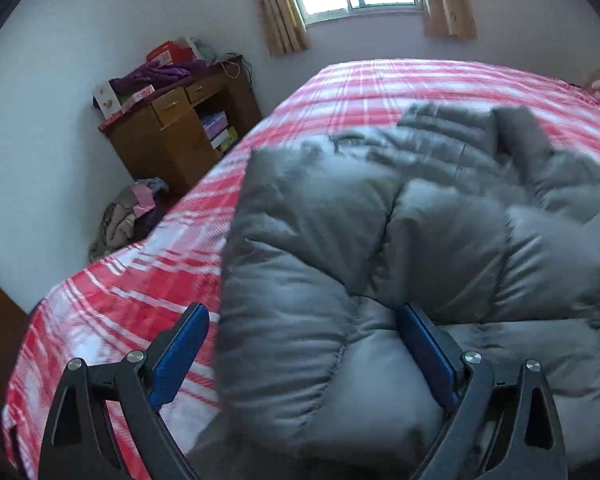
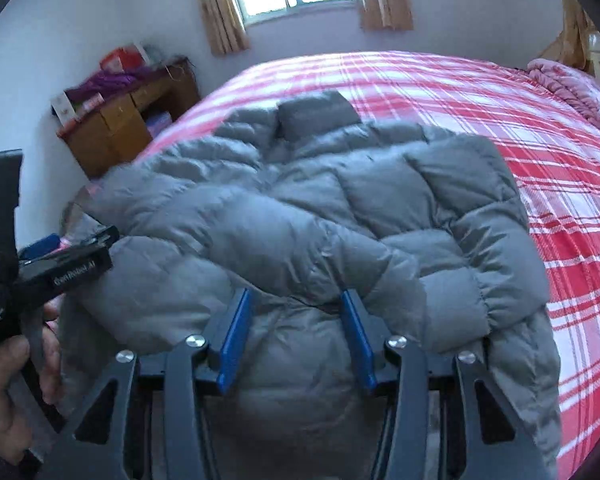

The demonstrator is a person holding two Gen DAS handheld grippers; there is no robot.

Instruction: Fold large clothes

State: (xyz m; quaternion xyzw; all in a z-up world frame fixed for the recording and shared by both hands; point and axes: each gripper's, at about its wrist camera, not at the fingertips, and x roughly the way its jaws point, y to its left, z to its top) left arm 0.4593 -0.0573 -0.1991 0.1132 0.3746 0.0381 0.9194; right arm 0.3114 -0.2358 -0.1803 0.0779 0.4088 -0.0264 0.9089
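On the red-and-white plaid bed [image 2: 500, 128] the grey puffer jacket [image 2: 300, 208] lies already doubled into a thick bundle near the close edge, collar toward the window. The right gripper [image 2: 296, 320] hovers with its blue pads parted over the near hem, clamping nothing, and the left gripper [image 1: 300, 344] stands wide open astride the bundle's left corner. To fold cleanly, each should probably bite deep through all the padded layers and lift together, so the slippery bulk doesn't spring apart.
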